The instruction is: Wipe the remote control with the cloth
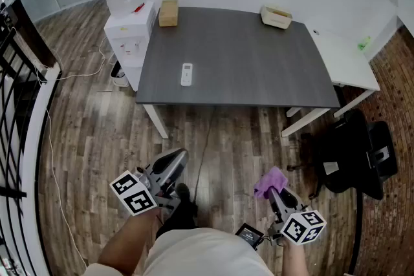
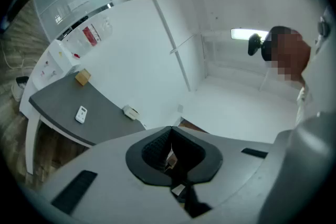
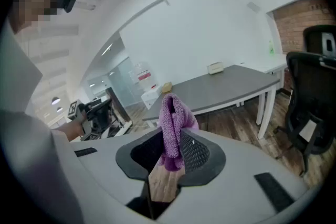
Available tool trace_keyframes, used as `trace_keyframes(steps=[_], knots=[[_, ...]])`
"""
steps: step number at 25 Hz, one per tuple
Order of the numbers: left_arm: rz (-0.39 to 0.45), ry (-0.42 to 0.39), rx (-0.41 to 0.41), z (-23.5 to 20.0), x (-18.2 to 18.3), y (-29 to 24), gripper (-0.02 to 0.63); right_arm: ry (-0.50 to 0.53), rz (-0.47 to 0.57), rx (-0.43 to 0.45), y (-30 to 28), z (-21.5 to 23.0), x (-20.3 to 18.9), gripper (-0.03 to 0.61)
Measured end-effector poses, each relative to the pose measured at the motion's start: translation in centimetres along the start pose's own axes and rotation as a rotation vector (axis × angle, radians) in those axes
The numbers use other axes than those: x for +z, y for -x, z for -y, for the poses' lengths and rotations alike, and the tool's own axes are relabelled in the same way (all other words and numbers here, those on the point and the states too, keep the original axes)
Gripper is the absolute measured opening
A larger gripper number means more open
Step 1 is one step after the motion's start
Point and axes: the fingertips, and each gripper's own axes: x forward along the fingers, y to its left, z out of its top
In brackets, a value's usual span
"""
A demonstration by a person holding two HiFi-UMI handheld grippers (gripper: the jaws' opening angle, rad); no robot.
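Far L, a water dispenser (image 1: 127,32) stands just beside the L end of the dark grey table (image 1: 259,68), w/ a small cardboard box (image 1: 168,12) on the table's back L corner. The remote control (image 1: 186,74) lies flat on the L part of the tabletop, nearer the front edge, nothing touching it, well apart from both my grippers. The left gripper (image 1: 176,158) hangs over the wood floor (image 1: 226,132) in front of the table, pointing twd the table; its own view shows the jaws pressed together w/ nothing between them. Further R, also over the floor, the right gripper (image 1: 277,198) has its jaws clamped on the purple cloth (image 1: 270,181), which sticks out past the tips in a bunched fold. At the table's back R corner I see a shallow beige tray (image 1: 277,16). A white side table (image 1: 346,58) sits just beside the R end, and a black chair (image 1: 356,155) stands on the floor at far R.
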Motion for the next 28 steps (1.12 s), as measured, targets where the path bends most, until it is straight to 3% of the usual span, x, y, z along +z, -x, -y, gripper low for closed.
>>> trace_keyframes(steps=[5, 14, 18, 23, 28], knots=[[-0.050, -0.050, 0.051, -6.3, 2.5, -0.1, 0.003, 0.126, -0.029, 0.018, -9.3, -1.9, 4.0, 0.091], [-0.172, -0.022, 0.134, -15.0, 2.2, -2.9, 0.003, 0.286, -0.151, 0.094, -22.4, -3.5, 8.2, 0.091], [-0.232, -0.035, 0.216, -18.9, 0.8, -4.9, 0.003, 0.376, -0.230, 0.136, -28.2, -2.5, 9.1, 0.091], [-0.290, -0.117, 0.350, -25.1, 0.0, -9.3, 0.003, 0.571, -0.318, 0.187, -37.3, -0.9, 11.6, 0.091], [-0.391, -0.190, 0.504, -30.5, -1.9, -14.0, 0.003, 0.829, -0.399, 0.273, -46.2, -0.6, 14.4, 0.091]])
